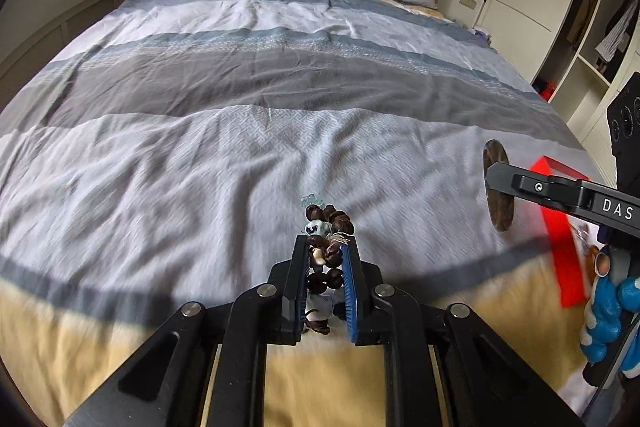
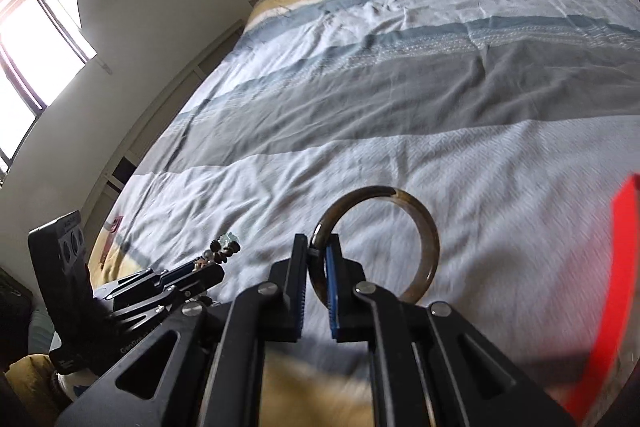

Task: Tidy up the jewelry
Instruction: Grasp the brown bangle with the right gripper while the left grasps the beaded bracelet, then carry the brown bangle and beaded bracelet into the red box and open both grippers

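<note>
The left claw (image 1: 326, 267) is clenched on a dark beaded bracelet (image 1: 328, 223), beads bunched between its pads and spilling past the tips. The right claw (image 2: 318, 267) grips a brown bangle (image 2: 424, 247) by its rim. Both hang above the bed (image 1: 280, 87), probably bound for the red box (image 1: 560, 247) beyond the right claw.

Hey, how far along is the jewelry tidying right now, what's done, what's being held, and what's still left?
Done: both pieces look picked up off the bedspread. In hand: the left tongs are shut on the beaded bracelet, and the right tongs are shut on the brown bangle. Left: neither piece is stowed yet; the red box sits at the bed's right edge, seemingly where they go.
</note>
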The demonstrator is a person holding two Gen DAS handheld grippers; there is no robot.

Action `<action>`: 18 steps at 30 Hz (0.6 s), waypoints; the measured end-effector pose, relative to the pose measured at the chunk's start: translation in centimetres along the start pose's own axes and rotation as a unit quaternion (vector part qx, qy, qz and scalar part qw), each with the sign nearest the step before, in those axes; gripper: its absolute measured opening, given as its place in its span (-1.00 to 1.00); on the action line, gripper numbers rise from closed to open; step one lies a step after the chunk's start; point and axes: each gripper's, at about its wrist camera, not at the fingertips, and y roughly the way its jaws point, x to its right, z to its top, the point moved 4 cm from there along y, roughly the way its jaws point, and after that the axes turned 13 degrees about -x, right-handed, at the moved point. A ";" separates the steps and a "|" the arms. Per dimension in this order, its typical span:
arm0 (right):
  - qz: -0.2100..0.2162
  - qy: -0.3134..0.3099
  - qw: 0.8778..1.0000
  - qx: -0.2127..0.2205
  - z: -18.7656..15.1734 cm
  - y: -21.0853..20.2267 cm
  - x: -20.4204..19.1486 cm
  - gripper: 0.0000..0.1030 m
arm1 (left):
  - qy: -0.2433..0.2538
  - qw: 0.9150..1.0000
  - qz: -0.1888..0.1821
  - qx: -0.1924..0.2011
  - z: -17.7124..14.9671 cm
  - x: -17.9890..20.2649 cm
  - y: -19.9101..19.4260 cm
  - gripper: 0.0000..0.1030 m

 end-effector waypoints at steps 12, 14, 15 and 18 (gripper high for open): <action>-0.005 -0.022 0.999 0.030 -7.8 -8.7 -5.0 -0.85 | 0.013 1.000 -0.010 0.027 -7.5 3.7 -8.7 -0.70; -0.007 -0.023 0.999 0.037 -8.9 -10.1 -5.3 -0.85 | 0.018 0.999 -0.010 0.032 -8.5 4.7 -9.9 -0.70; -0.009 -0.023 0.999 0.041 -9.5 -10.8 -5.5 -0.85 | 0.020 0.999 -0.010 0.034 -8.9 5.0 -10.4 -0.70; -0.015 -0.024 0.998 0.054 -11.1 -12.9 -5.6 -0.85 | 0.031 0.999 -0.009 0.043 -10.1 6.3 -12.0 -0.70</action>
